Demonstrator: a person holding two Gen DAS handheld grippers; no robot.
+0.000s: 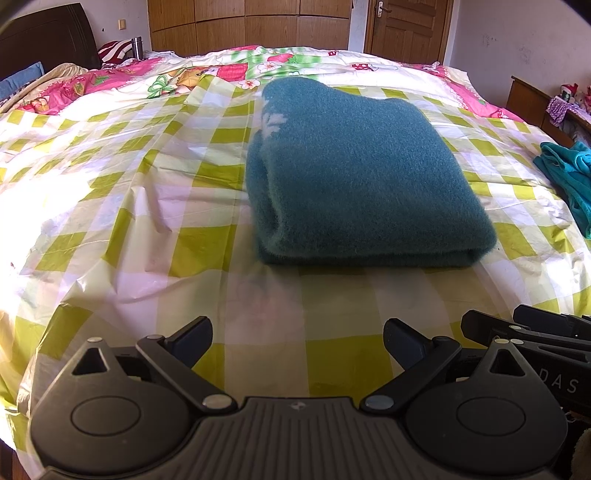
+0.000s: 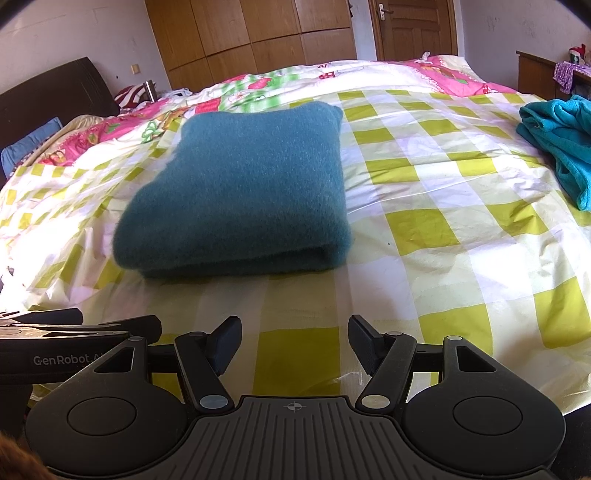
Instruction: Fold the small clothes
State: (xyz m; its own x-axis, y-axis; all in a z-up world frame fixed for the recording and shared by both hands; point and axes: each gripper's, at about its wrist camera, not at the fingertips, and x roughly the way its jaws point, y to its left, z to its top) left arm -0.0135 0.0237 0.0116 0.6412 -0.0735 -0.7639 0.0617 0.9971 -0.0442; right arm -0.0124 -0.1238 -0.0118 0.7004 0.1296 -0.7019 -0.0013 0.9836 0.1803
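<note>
A dark teal fuzzy garment (image 1: 358, 173) lies folded into a thick rectangle on the green-and-white checked sheet (image 1: 147, 221); the right wrist view shows the same folded garment (image 2: 240, 192) left of centre. My left gripper (image 1: 297, 341) hovers open near the bed's front edge, well short of the garment, nothing between its fingers. My right gripper (image 2: 295, 343) is also open and empty, beside the left one and equally short of the fold. A brighter turquoise garment (image 2: 565, 144) lies crumpled at the right side of the bed, also visible as a turquoise heap (image 1: 569, 177) in the left wrist view.
A pink floral quilt (image 1: 221, 70) covers the far part of the bed. A dark headboard (image 1: 48, 37) and pillows sit at far left, wooden wardrobes (image 2: 258, 33) and a door (image 2: 410, 29) behind. A wooden side cabinet (image 2: 535, 74) with small items stands at right.
</note>
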